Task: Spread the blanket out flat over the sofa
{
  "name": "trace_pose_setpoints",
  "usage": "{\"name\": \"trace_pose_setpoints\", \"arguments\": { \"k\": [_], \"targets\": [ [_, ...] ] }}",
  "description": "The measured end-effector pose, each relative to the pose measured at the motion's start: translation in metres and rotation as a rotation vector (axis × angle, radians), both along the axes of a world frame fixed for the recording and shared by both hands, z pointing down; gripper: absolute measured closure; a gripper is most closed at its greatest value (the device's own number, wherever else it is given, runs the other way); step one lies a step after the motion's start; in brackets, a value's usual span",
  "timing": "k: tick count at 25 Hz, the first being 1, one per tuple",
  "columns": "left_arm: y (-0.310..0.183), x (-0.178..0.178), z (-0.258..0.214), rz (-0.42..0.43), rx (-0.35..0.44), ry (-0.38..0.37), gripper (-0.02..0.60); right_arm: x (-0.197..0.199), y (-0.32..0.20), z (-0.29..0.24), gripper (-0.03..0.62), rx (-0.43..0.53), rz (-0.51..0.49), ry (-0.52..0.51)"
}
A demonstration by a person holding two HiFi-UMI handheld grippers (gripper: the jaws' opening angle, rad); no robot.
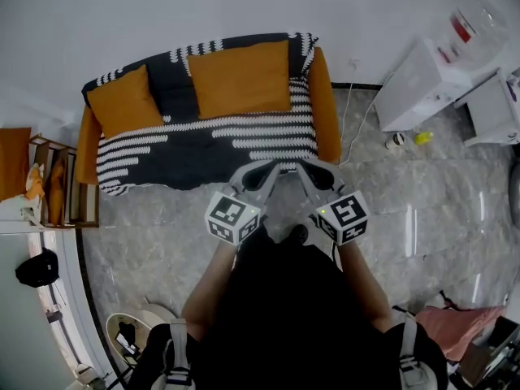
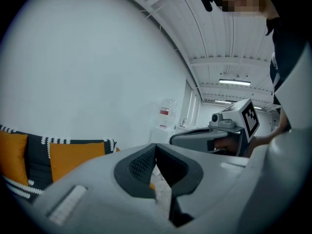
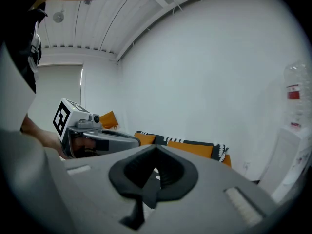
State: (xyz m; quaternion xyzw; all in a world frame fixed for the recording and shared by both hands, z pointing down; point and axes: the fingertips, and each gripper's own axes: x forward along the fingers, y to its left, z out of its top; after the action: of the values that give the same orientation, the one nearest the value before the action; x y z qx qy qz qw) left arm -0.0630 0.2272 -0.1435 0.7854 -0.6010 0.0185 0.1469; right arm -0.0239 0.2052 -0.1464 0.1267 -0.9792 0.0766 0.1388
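Orange sofa (image 1: 327,108) against wall; black-and-white striped blanket (image 1: 203,145) lies over its seat and backrest, front edge hanging toward floor; two orange cushions (image 1: 240,78) on top of blanket; my left claw (image 1: 262,171) clenched, empty, near sofa front; my right claw (image 1: 311,171) just beside it, clenched on nothing.

The grey two-jaw left gripper (image 1: 268,169) and grey two-jaw right gripper (image 1: 305,169) were held side by side before the torso, their tips converging and tilted slightly downward. The jaws of each were seen pressed together, with nothing gripped. The left forearm (image 1: 207,287) and right forearm (image 1: 366,279) were extended forward.
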Motion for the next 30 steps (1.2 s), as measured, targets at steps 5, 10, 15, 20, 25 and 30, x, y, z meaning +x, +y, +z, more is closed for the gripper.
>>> {"name": "trace_pose_setpoints", "arguments": {
  "k": [5,10,15,20,25,30],
  "targets": [
    [0.002,0.001,0.000,-0.001,0.000,0.003,0.571,0.003,0.000,0.000,0.595,0.010,0.006,0.004],
    [0.005,0.003,-0.002,0.001,0.002,0.000,0.571,0.004,0.003,-0.004,0.595,0.011,0.007,-0.003],
    [0.005,0.004,-0.003,0.004,0.003,-0.001,0.571,0.004,0.003,-0.007,0.595,0.013,0.007,-0.012],
    [0.005,0.007,-0.002,0.010,0.002,0.002,0.571,0.004,0.005,-0.010,0.595,0.019,0.008,-0.017],
    [0.003,0.010,-0.001,0.011,0.003,0.002,0.571,0.008,0.004,-0.010,0.595,0.024,0.006,-0.012],
    [0.004,0.014,0.000,0.017,0.002,0.002,0.571,0.012,0.005,-0.008,0.595,0.021,0.014,-0.006]
  ]
}}
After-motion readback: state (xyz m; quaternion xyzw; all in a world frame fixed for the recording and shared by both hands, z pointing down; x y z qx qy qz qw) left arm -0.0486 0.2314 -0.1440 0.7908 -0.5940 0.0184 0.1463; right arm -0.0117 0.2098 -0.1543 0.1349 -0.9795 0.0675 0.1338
